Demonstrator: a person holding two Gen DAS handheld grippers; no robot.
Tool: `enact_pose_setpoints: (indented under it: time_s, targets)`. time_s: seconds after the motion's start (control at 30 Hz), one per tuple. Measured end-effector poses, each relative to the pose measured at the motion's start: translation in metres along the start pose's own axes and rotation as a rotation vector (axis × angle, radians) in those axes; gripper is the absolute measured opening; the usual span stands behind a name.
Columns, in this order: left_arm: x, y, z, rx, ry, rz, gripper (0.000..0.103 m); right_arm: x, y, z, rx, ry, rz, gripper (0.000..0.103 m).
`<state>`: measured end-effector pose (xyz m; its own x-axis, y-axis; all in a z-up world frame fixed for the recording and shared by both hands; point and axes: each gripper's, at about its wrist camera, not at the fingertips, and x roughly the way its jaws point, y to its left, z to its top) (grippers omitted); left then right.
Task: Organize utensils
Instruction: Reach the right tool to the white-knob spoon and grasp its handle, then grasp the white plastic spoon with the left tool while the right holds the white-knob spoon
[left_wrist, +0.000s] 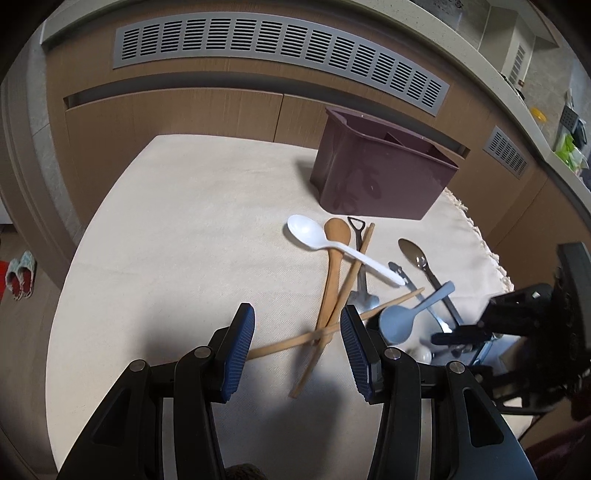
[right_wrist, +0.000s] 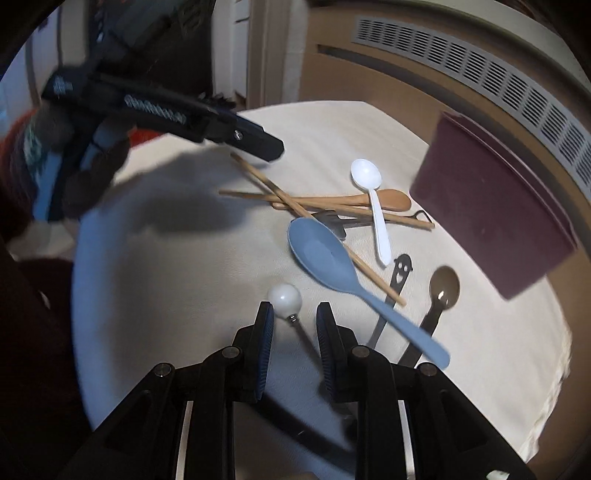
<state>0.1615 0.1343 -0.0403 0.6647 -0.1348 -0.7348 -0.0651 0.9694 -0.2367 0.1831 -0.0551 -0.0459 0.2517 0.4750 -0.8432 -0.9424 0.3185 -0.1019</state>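
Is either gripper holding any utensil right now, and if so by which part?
Neither holds anything. The left gripper is open above the crossed chopsticks. The right gripper is open around the thin stem of the white-ball utensil, not clamped.

A home kitchen: wood cabinets (left_wrist: 177, 110), a stone countertop (left_wrist: 436, 40) (slippers (left_wrist: 21, 274) on the floor).

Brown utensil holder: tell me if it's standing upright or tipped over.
Upright. The brown utensil holder stands on its base on the cloth-covered table, open top facing up; the divider inside shows in the left wrist view.
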Motion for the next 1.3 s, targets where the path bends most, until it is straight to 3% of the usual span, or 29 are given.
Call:
enact_pose_setpoints:
  time_s: [0.17,0.3,0.43,0.57,0.67,0.73,0.93,1.03,1.13,1.17,1.3]
  targets:
    - [0.000,-0.004,-0.001,0.005,-0.003,-0.017,0.049,0.013,-0.011,0.006,0.048,0.013,0.033,0.023]
    - [0.005,-0.011,0.002,0.014,0.011,-0.015,0.049,0.018,-0.027,0.013,0.201,0.010,0.019,0.020]
    - [0.018,-0.017,0.013,-0.007,0.053,-0.013,0.049,-0.018,-0.071,0.004,0.460,-0.106,0.053,0.020]
    - [0.045,-0.016,0.034,-0.135,0.123,-0.081,0.049,-0.056,-0.108,-0.019,0.640,-0.197,-0.030,0.020]
    - [0.063,-0.026,0.049,-0.158,0.107,-0.012,0.049,-0.070,-0.116,-0.039,0.683,-0.231,-0.099,0.020]
    - [0.077,-0.045,0.057,-0.094,0.092,0.083,0.049,-0.069,-0.118,-0.046,0.705,-0.244,-0.131,0.020]
    - [0.092,-0.086,0.051,0.179,0.045,0.222,0.049,-0.062,-0.121,-0.054,0.708,-0.247,-0.210,0.020]
    - [0.081,-0.070,0.040,0.203,0.035,0.260,0.049,-0.062,-0.126,-0.056,0.722,-0.251,-0.206,0.020]
    - [0.071,-0.035,0.037,0.150,0.044,0.292,0.049,-0.065,-0.124,-0.060,0.721,-0.249,-0.202,0.020]
    - [0.067,-0.028,0.036,0.129,0.049,0.282,0.049,-0.063,-0.125,-0.059,0.719,-0.248,-0.201,0.020]
    - [0.068,0.010,0.047,-0.152,0.135,-0.029,0.049,-0.055,-0.128,-0.053,0.727,-0.254,-0.179,0.020]
